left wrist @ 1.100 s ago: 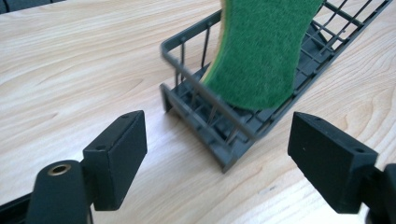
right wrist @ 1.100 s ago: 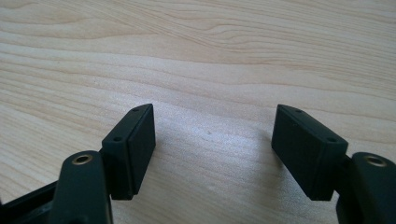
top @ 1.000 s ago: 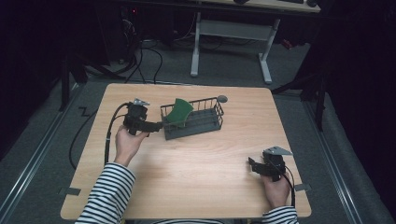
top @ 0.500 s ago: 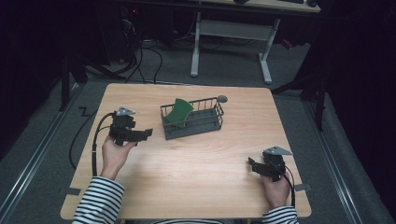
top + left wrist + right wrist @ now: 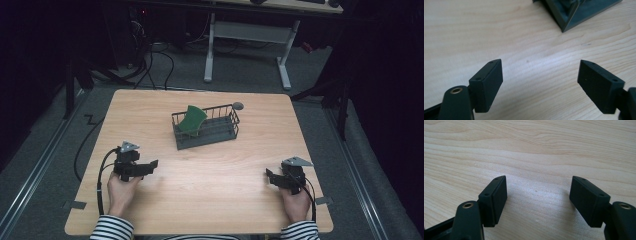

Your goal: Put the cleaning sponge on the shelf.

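A dark wire basket (image 5: 220,134) stands a little behind the middle of the wooden table (image 5: 200,180), with a green curved piece (image 5: 190,120) leaning inside its left end. My left gripper (image 5: 149,165) rests near the front left, open, with bare wood between its jaws (image 5: 541,75). A corner of the basket (image 5: 574,15) shows at the top of the left gripper view. My right gripper (image 5: 270,176) sits near the front right, open as well, with nothing but tabletop between its jaws (image 5: 538,195).
A small grey round knob (image 5: 238,105) sticks out at the basket's back right corner. Black cables (image 5: 85,145) trail off the table's left edge. A white-legged desk frame (image 5: 245,45) stands on the floor behind the table.
My left gripper has drawn back from beside the basket toward the front left of the table, staying open. The right gripper has stayed where it was.
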### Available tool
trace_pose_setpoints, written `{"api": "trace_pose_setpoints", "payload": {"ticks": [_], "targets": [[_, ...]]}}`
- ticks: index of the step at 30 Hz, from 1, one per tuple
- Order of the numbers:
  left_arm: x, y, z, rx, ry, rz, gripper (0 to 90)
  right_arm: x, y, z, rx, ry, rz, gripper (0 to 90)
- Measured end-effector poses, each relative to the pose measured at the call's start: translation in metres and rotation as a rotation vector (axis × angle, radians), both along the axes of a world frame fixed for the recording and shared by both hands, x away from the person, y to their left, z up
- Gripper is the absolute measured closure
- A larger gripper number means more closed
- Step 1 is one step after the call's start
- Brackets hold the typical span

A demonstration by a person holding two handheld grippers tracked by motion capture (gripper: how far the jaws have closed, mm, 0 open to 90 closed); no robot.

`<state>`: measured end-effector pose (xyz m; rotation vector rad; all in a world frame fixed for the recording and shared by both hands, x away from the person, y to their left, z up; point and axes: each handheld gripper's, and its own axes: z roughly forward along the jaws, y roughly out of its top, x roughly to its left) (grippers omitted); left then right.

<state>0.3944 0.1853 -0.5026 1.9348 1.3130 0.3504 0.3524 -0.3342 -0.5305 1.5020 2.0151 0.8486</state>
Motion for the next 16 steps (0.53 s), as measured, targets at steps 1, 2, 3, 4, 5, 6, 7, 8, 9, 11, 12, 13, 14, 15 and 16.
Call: {"api": "trace_pose_setpoints", "payload": {"ticks": [1,2,3,4,5,6,7,8,9,11,12,13,14,15,16], "targets": [[-0.003,0.000,-0.006,-0.005,-0.001,0.017,20.7,0.000,0.000,0.000,0.000,0.000,0.000,30.3],[-0.004,0.000,-0.011,-0.002,0.001,0.026,20.7,0.000,0.000,0.000,0.000,0.000,0.000,30.3],[-0.006,0.000,-0.015,0.012,0.000,0.037,20.6,0.000,0.000,0.000,0.000,0.000,0.000,30.3],[-0.007,-0.001,-0.020,0.034,-0.003,0.043,20.2,0.000,0.000,0.000,0.000,0.000,0.000,30.3],[-0.008,-0.002,-0.026,0.062,-0.007,0.055,20.2,0.000,0.000,0.000,-0.001,-0.001,0.000,30.3],[-0.008,-0.002,-0.029,0.071,-0.019,0.056,20.2,0.000,0.000,0.000,0.000,0.000,0.000,30.3],[-0.010,-0.003,-0.032,0.081,-0.049,0.060,19.2,0.000,0.000,0.000,-0.001,-0.001,0.000,30.3],[-0.013,-0.005,-0.034,0.123,-0.074,0.068,19.7,0.000,0.000,0.000,-0.001,-0.001,0.000,30.2],[-0.013,-0.007,-0.034,0.147,-0.077,0.067,21.1,0.000,0.000,0.000,0.000,0.000,0.000,30.2],[-0.013,-0.008,-0.034,0.151,-0.077,0.066,19.9,0.000,0.000,0.000,-0.001,-0.001,0.001,30.2],[-0.013,-0.008,-0.034,0.151,-0.077,0.066,19.8,0.000,0.000,0.000,-0.001,-0.001,0.001,30.2],[-0.013,-0.008,-0.034,0.152,-0.077,0.066,19.8,0.000,0.000,0.000,-0.001,-0.001,0.001,30.2],[-0.013,-0.008,-0.034,0.151,-0.077,0.066,19.7,0.000,0.000,0.000,-0.001,-0.001,0.001,30.2],[-0.013,-0.008,-0.034,0.151,-0.077,0.065,19.6,0.000,0.000,0.000,-0.001,0.000,0.001,30.2],[-0.013,-0.008,-0.034,0.151,-0.077,0.065,19.5,0.000,0.000,0.000,-0.001,-0.001,0.001,30.2]]}}
